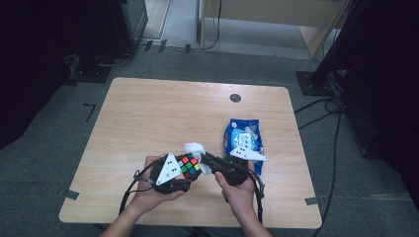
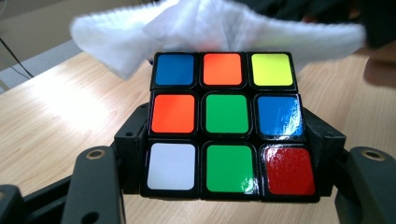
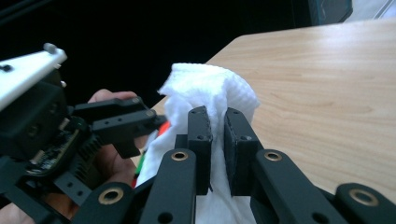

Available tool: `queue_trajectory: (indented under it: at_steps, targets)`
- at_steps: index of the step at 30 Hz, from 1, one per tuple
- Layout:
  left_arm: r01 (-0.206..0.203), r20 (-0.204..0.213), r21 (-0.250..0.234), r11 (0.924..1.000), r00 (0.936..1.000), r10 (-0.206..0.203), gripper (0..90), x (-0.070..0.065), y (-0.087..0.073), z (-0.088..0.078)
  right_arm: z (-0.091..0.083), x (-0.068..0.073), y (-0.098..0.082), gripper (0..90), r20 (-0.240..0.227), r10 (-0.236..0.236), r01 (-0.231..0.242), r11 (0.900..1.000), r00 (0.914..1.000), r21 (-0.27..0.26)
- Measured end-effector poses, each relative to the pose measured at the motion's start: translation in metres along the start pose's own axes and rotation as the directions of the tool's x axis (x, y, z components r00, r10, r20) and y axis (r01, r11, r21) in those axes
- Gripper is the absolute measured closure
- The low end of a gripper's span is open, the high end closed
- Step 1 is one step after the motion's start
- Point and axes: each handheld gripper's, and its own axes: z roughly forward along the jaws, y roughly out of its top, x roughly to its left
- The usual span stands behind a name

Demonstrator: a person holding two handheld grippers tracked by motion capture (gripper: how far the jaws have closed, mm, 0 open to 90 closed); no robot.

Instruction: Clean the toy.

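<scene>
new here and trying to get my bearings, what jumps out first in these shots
The multicoloured plastic puzzle cube stands out first, clamped in the left gripper near the front edge of the light wooden table. Right beside it, the right gripper pinches a crumpled white wipe against the cube, with a blue wipe packet lying just behind.

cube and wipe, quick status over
Left tongs shut on puzzle cube. Right tongs shut on white wipe, at cube's top edge. Wipes pack off right, nothing blocking.
</scene>
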Motion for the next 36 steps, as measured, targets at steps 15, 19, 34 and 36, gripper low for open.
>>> queue_trajectory:
  at_steps: [15,19,34,36]
  targets:
    - [0.075,-0.032,-0.071,0.9947,0.9965,-0.077,34.2,0.022,0.004,-0.019,0.018,-0.045,-0.028,80.5,0.202,-0.056,0.025,0.988,0.9778,0.153]
    - [0.119,-0.048,-0.073,0.9902,0.9913,-0.122,34.2,0.032,0.002,-0.023,0.007,-0.043,-0.019,57.3,0.149,-0.136,0.13,0.99,0.9793,0.054]
    - [0.173,-0.082,-0.044,0.9839,0.9809,-0.176,34.2,0.041,0.01,-0.021,0.032,-0.003,-0.036,19.7,0.065,-0.433,0.434,0.901,0.8993,-0.019]
    - [0.185,-0.083,-0.038,0.982,0.9787,-0.188,34.2,0.04,0.012,-0.019,0.035,0.004,-0.039,18.8,0.057,-0.463,0.466,0.884,0.8845,-0.041]
